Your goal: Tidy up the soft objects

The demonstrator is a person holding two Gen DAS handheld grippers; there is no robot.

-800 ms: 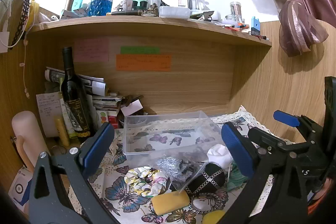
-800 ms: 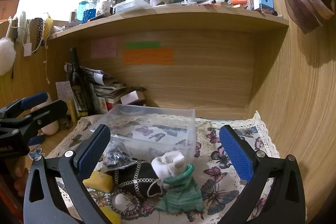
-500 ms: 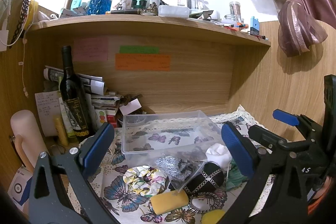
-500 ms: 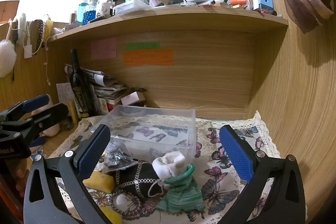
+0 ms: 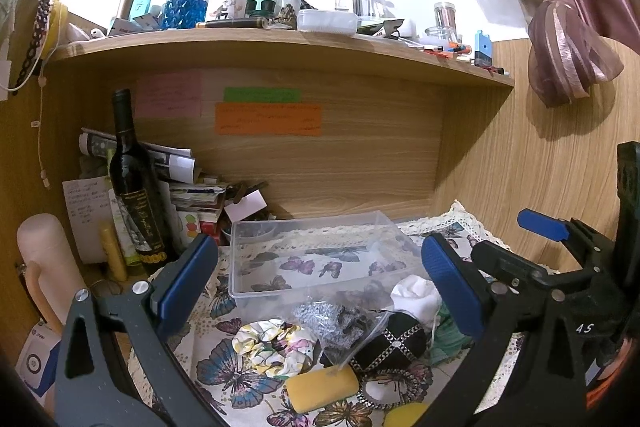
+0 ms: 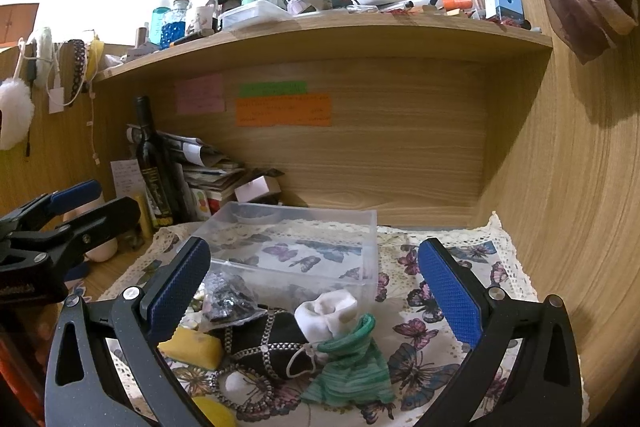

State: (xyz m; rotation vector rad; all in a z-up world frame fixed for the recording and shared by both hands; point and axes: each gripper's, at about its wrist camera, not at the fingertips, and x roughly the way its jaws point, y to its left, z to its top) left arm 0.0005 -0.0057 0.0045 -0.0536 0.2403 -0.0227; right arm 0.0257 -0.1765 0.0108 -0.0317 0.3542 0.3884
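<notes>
A pile of soft items lies on the butterfly cloth (image 5: 224,363) in front of a clear plastic bin (image 5: 316,255): a floral scrunchie (image 5: 272,345), a yellow sponge (image 5: 322,389), a black chain-trimmed pouch (image 6: 264,343), a white sock (image 6: 326,313), a green striped cloth (image 6: 352,371) and a clear bag of dark bits (image 6: 228,301). The bin (image 6: 304,247) looks empty. My left gripper (image 5: 320,287) is open above the pile. My right gripper (image 6: 316,291) is open above the sock and pouch.
A dark wine bottle (image 5: 134,187) and stacked papers (image 5: 188,187) stand at the back left. A pale cylinder (image 5: 44,267) stands at far left. A cluttered shelf (image 5: 280,47) overhangs the desk. A wooden wall (image 6: 580,207) closes the right side.
Both grippers have shifted only slightly; the scene has drifted a little. Nothing was picked up or released.
</notes>
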